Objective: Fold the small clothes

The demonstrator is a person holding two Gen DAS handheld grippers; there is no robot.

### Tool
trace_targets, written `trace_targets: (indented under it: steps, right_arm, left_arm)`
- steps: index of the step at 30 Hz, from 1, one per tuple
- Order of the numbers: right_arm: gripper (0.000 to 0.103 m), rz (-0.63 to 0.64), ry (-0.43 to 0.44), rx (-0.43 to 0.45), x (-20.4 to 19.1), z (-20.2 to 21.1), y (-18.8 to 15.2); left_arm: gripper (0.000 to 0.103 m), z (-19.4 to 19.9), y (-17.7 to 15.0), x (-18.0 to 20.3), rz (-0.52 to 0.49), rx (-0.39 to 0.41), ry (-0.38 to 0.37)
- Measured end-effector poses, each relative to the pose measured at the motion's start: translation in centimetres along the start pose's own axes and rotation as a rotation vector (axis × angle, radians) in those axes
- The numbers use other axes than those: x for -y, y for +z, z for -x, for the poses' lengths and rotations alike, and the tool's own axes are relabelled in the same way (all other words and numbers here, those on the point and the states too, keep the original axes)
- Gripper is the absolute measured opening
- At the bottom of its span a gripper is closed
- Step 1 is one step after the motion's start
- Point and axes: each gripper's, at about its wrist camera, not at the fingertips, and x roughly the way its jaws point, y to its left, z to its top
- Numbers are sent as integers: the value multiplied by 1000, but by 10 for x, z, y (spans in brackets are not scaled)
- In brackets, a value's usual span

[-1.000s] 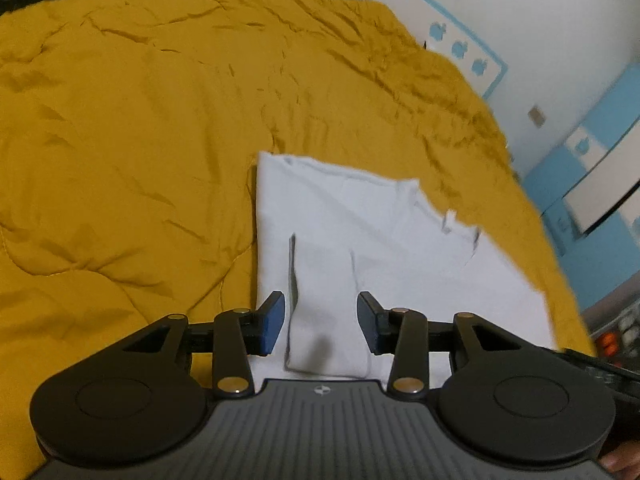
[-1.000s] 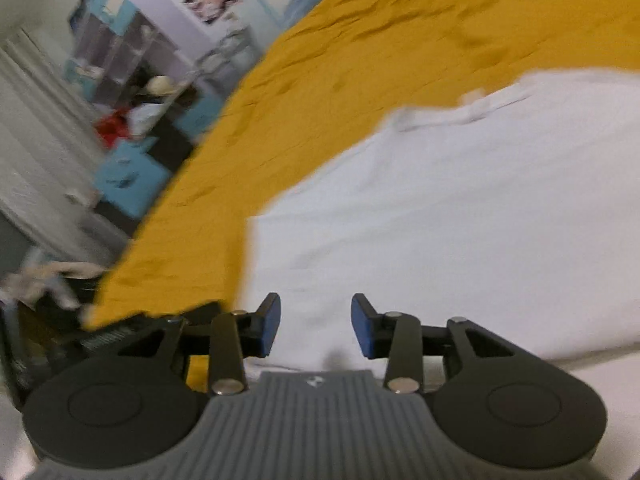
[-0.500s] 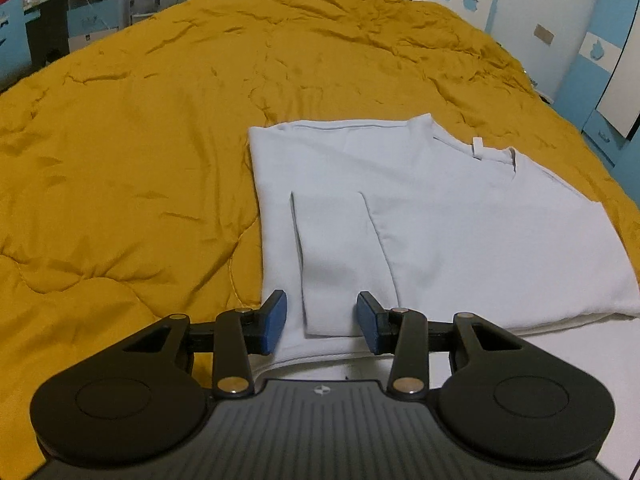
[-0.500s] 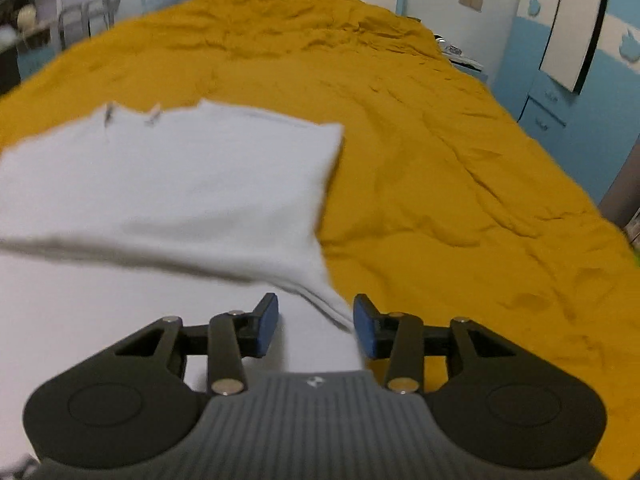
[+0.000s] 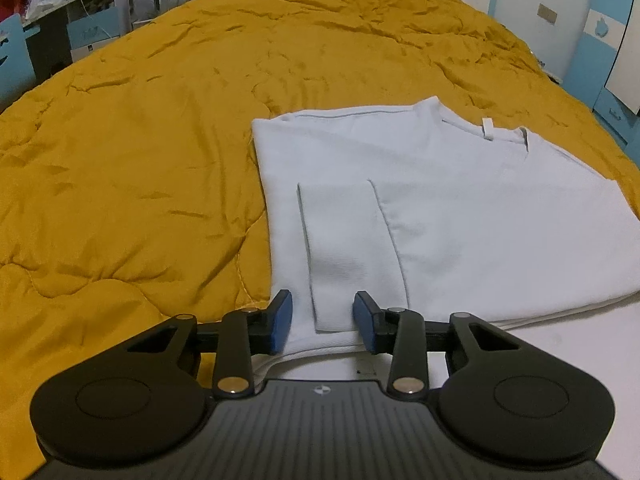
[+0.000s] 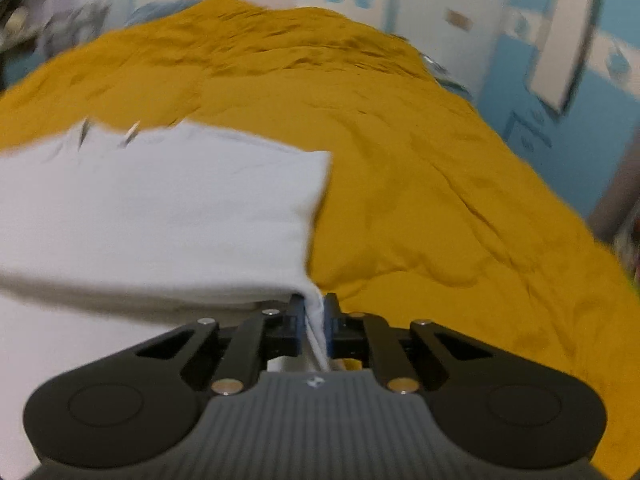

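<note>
A white shirt (image 5: 440, 208) lies partly folded on a mustard-yellow bedspread (image 5: 120, 120), collar at the far side, one sleeve (image 5: 348, 248) folded onto its front. My left gripper (image 5: 322, 320) hangs over the shirt's near left hem. Its jaws are closing with the sleeve end and hem between them, and the blue pads (image 5: 282, 316) stand clear of the cloth. In the blurred right wrist view my right gripper (image 6: 314, 320) is shut on the near right corner of the shirt (image 6: 160, 208). That corner rises in a pinched fold between its pads.
The bedspread (image 6: 440, 200) stretches wide to the far side and to both sides of the shirt. A cluttered desk and shelves (image 5: 52, 20) stand beyond the bed's left edge. Blue cabinets (image 5: 608, 60) line the right wall. A white surface (image 5: 560, 344) lies beside the shirt's near edge.
My right gripper swung across to the shirt's near right corner and shut on it. My left gripper rolled level, settled over the near left hem, and its jaws narrowed a little.
</note>
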Motion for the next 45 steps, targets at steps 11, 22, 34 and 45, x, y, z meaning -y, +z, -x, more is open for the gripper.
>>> trace_targets:
  steps: [11, 22, 34, 45]
  right_arm:
    - [8, -142, 65, -162, 22, -20, -4]
    - [25, -72, 109, -220, 35, 43, -12]
    - [35, 254, 276, -165, 19, 157, -46]
    - [43, 462, 361, -188, -4, 222, -123]
  left_arm:
    - [47, 4, 1, 2, -37, -17, 12]
    - [55, 58, -22, 14, -161, -48, -18]
    - [55, 138, -76, 53, -390, -29, -159]
    - [64, 188, -153, 75, -689, -83, -286]
